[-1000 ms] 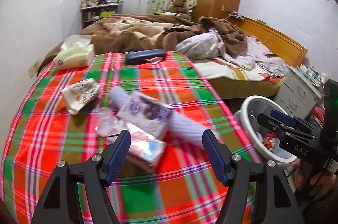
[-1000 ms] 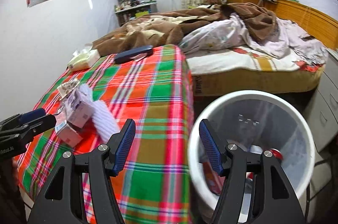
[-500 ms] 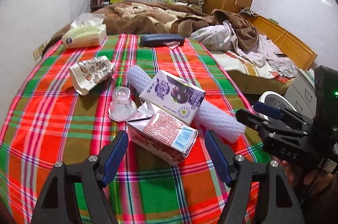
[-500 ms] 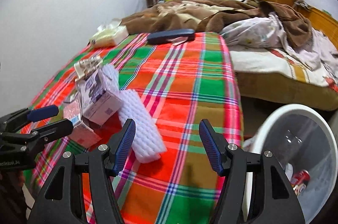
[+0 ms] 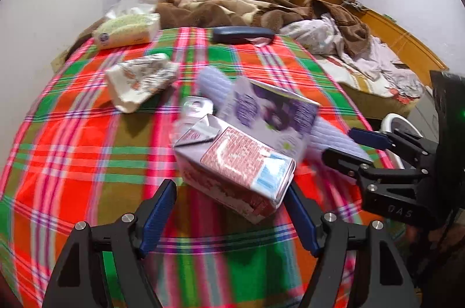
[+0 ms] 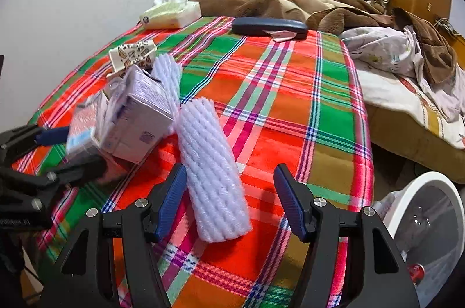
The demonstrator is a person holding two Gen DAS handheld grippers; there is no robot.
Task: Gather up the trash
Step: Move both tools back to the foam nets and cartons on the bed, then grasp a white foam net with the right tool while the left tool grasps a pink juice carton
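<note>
A red drink carton (image 5: 235, 168) lies on the plaid cloth just ahead of my left gripper (image 5: 229, 218). That gripper is open and its pads are clear of the carton. Behind the red carton a purple carton (image 5: 273, 116) leans on a white foam sleeve (image 5: 212, 81), beside a clear plastic cup (image 5: 194, 107) and a crumpled paper packet (image 5: 142, 81). My right gripper (image 6: 231, 203) is open over the near end of the foam sleeve (image 6: 212, 171), which lies nearer its left finger, untouched. The purple carton (image 6: 139, 119) lies to the left. Each gripper shows in the other's view: left gripper (image 6: 43, 154), right gripper (image 5: 363, 151).
A white trash bin (image 6: 430, 209) stands on the floor off the table's right edge, with a red can inside. A tissue pack (image 5: 128, 29) and a dark blue case (image 5: 241, 35) lie at the far end of the cloth. Behind is a bed with heaped blankets.
The right gripper's view swung left from the bin to the foam sleeve on the cloth. The left gripper came down and closer to the red carton. Both stayed open.
</note>
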